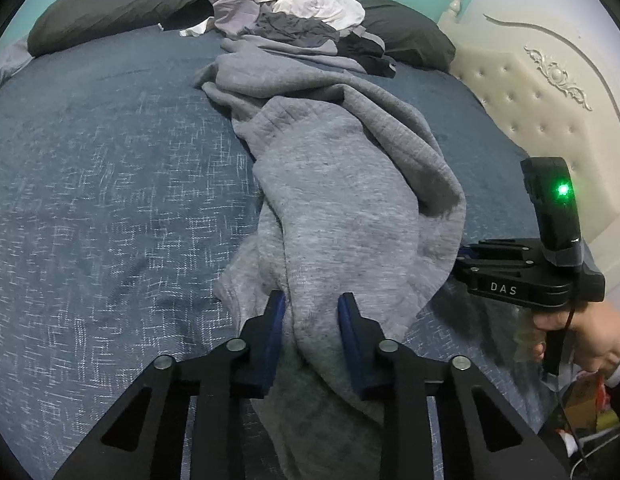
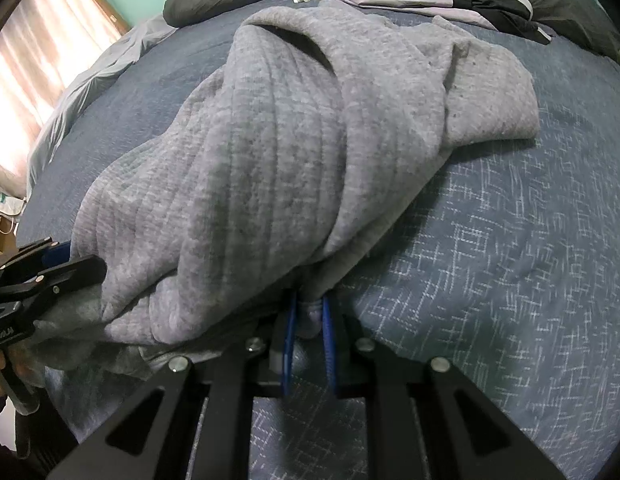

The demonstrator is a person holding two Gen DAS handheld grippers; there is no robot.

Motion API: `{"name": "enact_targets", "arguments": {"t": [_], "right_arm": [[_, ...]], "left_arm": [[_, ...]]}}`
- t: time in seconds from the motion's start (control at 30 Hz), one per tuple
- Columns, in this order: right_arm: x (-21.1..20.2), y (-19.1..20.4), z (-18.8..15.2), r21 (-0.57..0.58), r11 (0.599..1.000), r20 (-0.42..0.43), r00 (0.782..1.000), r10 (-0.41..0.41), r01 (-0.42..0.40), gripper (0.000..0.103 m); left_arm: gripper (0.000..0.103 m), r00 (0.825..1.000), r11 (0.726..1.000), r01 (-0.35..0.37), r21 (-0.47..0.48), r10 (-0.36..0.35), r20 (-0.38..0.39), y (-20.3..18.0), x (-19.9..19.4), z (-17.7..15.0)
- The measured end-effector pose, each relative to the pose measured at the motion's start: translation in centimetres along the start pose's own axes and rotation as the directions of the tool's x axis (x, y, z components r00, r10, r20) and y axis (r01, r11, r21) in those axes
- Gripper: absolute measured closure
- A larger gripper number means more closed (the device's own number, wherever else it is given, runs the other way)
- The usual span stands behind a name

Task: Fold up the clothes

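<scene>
A grey fleece garment lies crumpled lengthwise on the blue bedspread, a ribbed cuff showing near its middle. At its near end, a bunched fold fills the gap between the blue pads of my left gripper, which is shut on it. From the right, my right gripper reaches into the garment's edge, fingertips hidden by cloth, a hand on its handle. In the right wrist view the garment rises in a heap, and my right gripper is shut on a small tuck of its hem. My left gripper grips the left edge.
A pile of white, lilac and dark clothes sits at the head of the bed between dark pillows. A cream tufted headboard stands at the right. A curtained window lies beyond the bed's left edge.
</scene>
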State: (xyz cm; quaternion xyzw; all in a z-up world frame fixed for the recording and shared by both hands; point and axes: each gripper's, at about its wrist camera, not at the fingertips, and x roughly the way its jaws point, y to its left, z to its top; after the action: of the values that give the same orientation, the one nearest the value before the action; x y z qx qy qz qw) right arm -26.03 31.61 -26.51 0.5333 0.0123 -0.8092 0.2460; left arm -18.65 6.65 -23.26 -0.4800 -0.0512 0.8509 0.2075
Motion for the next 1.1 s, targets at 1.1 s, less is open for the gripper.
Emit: {"name": "enact_targets", "arguments": {"t": [1.1], "right_arm": [[-10.6, 5.7, -2.3, -0.048, 0.998, 0.243, 0.969, 0.052, -0.041, 0.097]], "left_arm": [[0.095, 0.989, 1.000, -0.014, 0.001, 0.014, 0.147, 0.0, -8.0, 4.5]]}}
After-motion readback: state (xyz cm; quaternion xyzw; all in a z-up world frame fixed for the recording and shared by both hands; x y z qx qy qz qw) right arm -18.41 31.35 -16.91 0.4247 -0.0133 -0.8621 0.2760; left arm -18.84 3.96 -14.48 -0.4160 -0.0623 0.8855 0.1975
